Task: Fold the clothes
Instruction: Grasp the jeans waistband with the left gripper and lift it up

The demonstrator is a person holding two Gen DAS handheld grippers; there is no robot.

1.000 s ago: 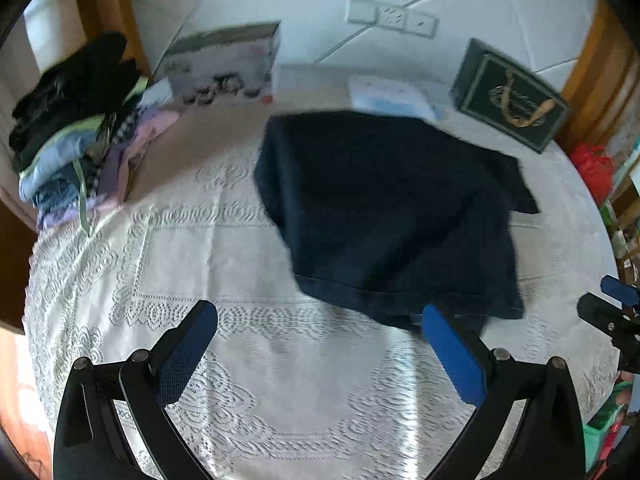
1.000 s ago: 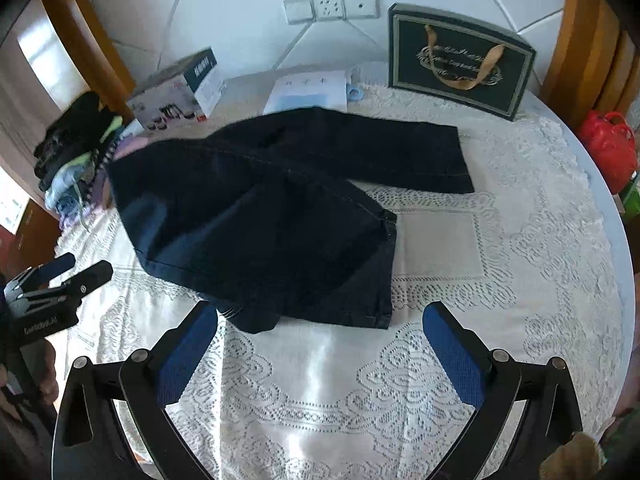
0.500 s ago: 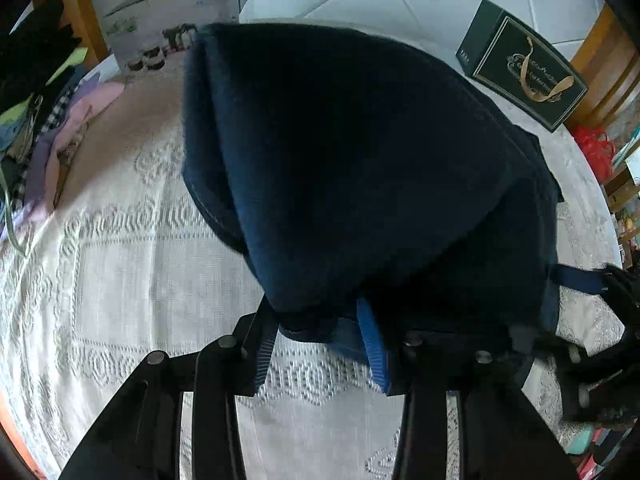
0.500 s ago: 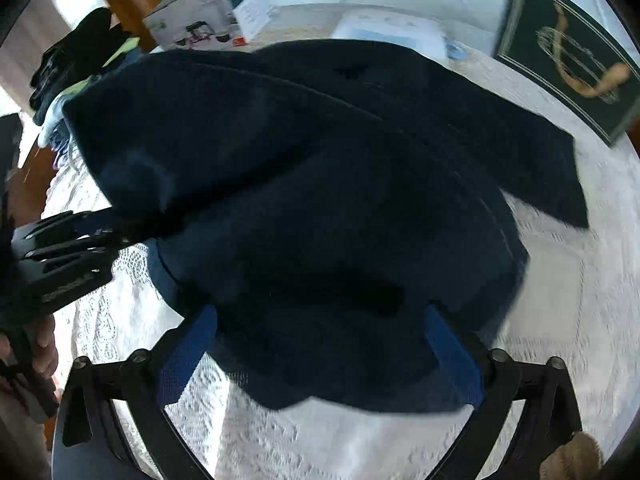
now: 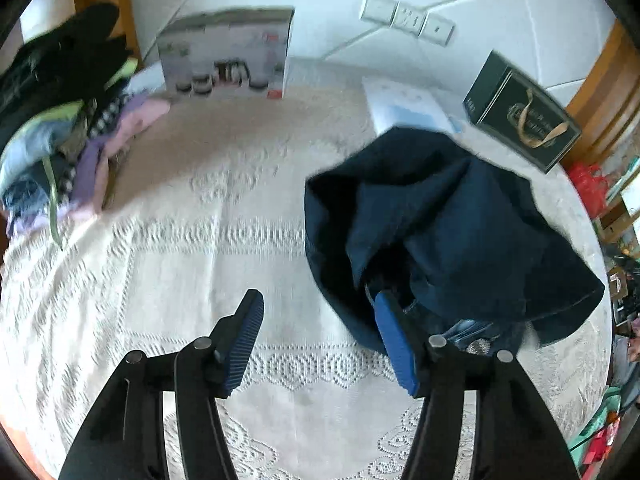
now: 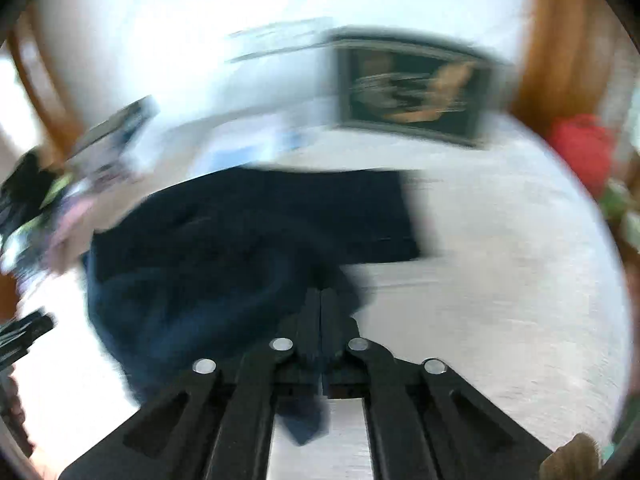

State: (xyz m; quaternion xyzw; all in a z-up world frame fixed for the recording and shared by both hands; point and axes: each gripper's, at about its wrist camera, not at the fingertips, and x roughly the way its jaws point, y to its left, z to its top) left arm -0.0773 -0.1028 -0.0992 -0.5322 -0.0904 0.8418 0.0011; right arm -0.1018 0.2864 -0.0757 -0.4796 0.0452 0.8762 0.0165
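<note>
Released by the left gripper (image 5: 316, 344), now spread wide, the dark denim garment (image 5: 448, 232) lies bunched toward the lace-covered table's (image 5: 192, 264) right edge. Right gripper (image 6: 320, 304) pinches its cloth. Mid-fold, apparently; next, regrip an edge and lay it flat.

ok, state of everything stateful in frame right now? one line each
left gripper: open, nothing between the pads
right gripper: shut on the dark jeans
dark jeans: bunched, partly lifted off the lace tablecloth
clothes pile: stacked at the table's left edge
gift bag: upright
</note>
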